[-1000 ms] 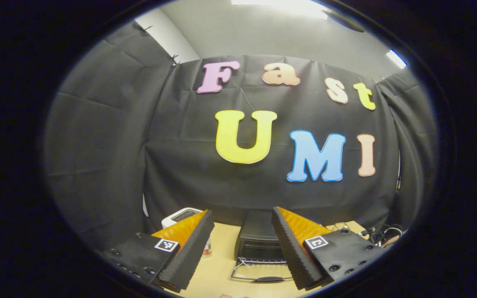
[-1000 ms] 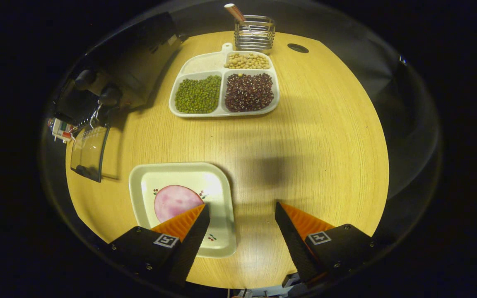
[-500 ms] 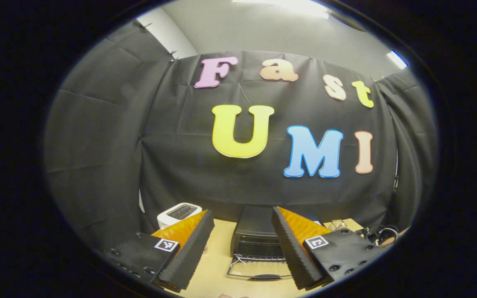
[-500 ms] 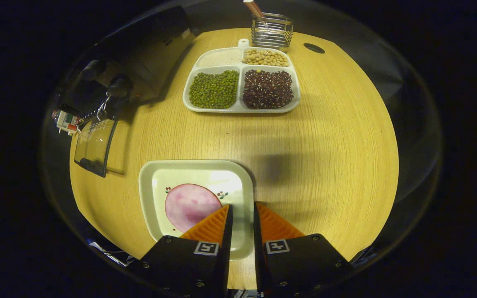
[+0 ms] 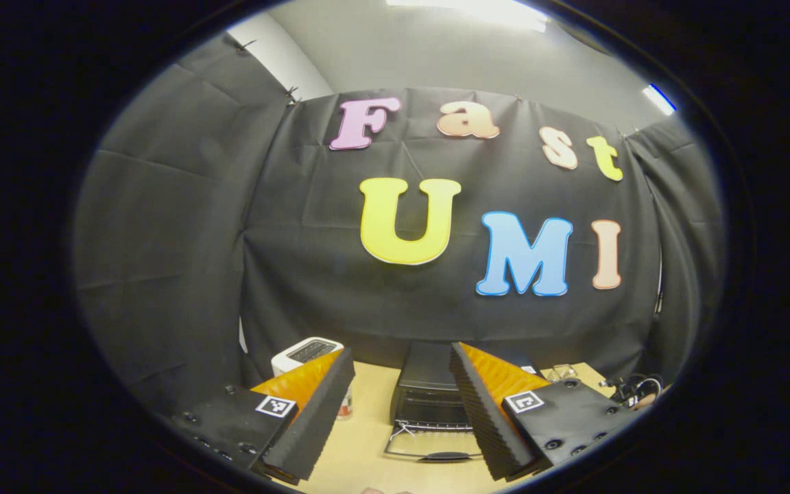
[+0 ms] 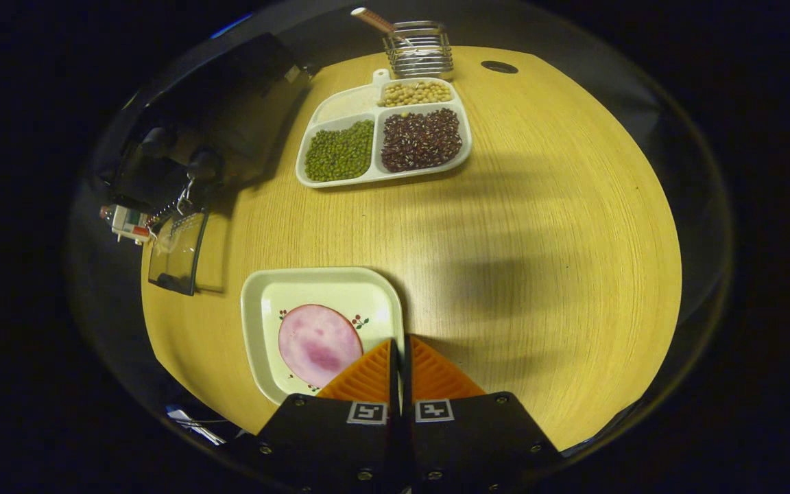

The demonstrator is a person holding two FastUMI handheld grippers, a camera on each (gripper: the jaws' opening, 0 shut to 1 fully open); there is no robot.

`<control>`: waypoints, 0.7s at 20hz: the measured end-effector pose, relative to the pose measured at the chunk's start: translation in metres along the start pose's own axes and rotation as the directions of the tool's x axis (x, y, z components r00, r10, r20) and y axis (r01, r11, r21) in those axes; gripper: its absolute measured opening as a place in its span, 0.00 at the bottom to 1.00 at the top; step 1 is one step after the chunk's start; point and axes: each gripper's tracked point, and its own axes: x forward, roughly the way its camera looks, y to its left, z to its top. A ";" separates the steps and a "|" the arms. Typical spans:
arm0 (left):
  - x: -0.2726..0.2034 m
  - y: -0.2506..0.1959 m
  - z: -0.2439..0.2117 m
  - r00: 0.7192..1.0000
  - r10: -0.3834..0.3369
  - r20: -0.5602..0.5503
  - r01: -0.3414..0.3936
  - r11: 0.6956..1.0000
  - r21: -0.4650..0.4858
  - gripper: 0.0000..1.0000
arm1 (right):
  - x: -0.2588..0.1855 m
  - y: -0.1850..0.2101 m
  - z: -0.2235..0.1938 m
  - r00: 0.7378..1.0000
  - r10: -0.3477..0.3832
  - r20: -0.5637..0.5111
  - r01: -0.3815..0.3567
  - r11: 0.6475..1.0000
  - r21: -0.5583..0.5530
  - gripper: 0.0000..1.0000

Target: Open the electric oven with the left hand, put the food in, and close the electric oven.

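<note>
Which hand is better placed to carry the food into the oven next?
Right. Its tongs are closed on the rim of the white square plate holding the pink ham slice. The left tongs hang open, apart from the black oven, whose glass door lies open.

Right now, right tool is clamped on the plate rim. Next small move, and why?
Probably lift the plate slightly and carry it toward the oven. The right tool is shut on its rim, the ham slice lies on it, and the oven door hangs open.
</note>
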 end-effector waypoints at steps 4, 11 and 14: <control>-0.005 -0.001 0.004 1.000 -0.002 0.007 0.002 1.000 0.009 0.95 | -0.001 0.009 -0.014 0.986 0.163 0.035 -0.167 0.976 0.139 0.01; -0.007 -0.015 0.009 0.999 -0.033 0.011 0.032 0.999 0.016 0.95 | -0.006 0.021 -0.019 0.934 0.334 0.129 -0.358 0.876 0.323 0.01; -0.007 -0.016 0.010 0.999 -0.034 0.014 0.034 0.999 0.018 1.00 | -0.011 0.026 -0.015 0.898 0.389 0.205 -0.439 0.812 0.385 0.01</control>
